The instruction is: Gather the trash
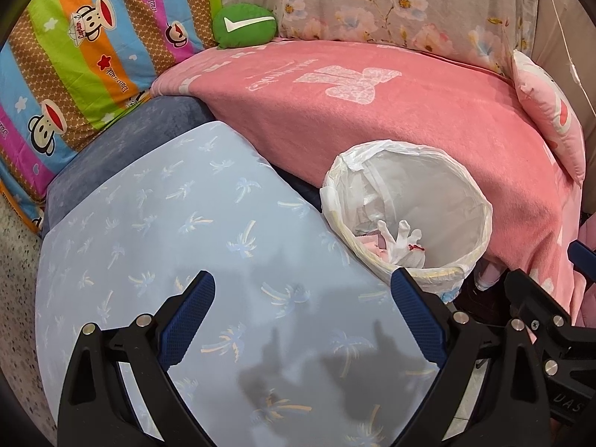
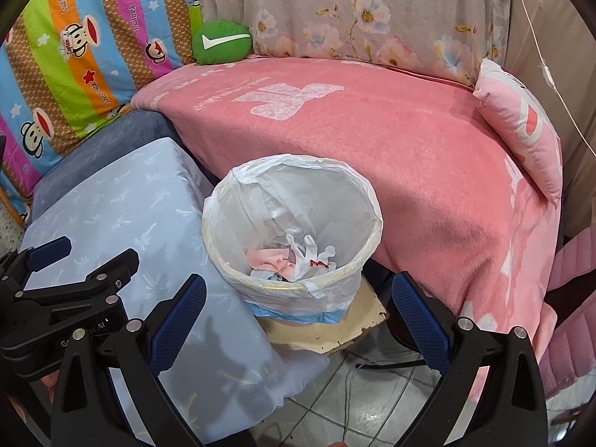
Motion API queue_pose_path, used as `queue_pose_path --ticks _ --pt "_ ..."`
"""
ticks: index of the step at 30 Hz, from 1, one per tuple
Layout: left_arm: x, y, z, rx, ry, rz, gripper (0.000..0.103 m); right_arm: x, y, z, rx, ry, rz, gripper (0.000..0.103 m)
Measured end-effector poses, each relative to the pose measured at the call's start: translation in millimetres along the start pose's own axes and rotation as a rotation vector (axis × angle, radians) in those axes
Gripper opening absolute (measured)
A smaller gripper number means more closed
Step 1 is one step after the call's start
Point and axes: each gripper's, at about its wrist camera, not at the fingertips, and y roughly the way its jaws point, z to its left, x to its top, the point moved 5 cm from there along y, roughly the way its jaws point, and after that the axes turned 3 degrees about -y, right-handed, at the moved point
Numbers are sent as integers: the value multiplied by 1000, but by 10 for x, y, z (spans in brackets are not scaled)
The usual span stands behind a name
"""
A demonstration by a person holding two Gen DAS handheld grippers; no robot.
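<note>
A round bin lined with a white plastic bag (image 1: 465, 182) (image 2: 223, 201) stands between a light blue cushion and a pink blanket. Inside lie a white glove (image 1: 404, 242) (image 2: 313, 251), pink cloth scraps (image 2: 270, 260) and crumpled white plastic. My left gripper (image 1: 303, 292) is open and empty over the light blue cushion (image 1: 178, 231), left of the bin. My right gripper (image 2: 298, 290) is open and empty just in front of the bin; it also shows in the left wrist view (image 1: 544, 294). The left gripper appears in the right wrist view (image 2: 85, 257).
The pink blanket (image 1: 372, 119) (image 2: 409, 149) covers a sofa seat. A green round cushion (image 1: 244, 26), a striped monkey-print quilt (image 1: 74, 56), a floral cover (image 1: 391, 0) and a pink pillow (image 2: 521, 123) lie behind. The bin rests on a cream board (image 2: 335, 331) over tiled floor with cables (image 2: 372, 391).
</note>
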Motion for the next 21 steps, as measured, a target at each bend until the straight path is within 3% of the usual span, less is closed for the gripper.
queue_pose_path --ticks 21 --pt "-10 -9 -21 1 4 -5 91 3 3 -9 1 1 1 99"
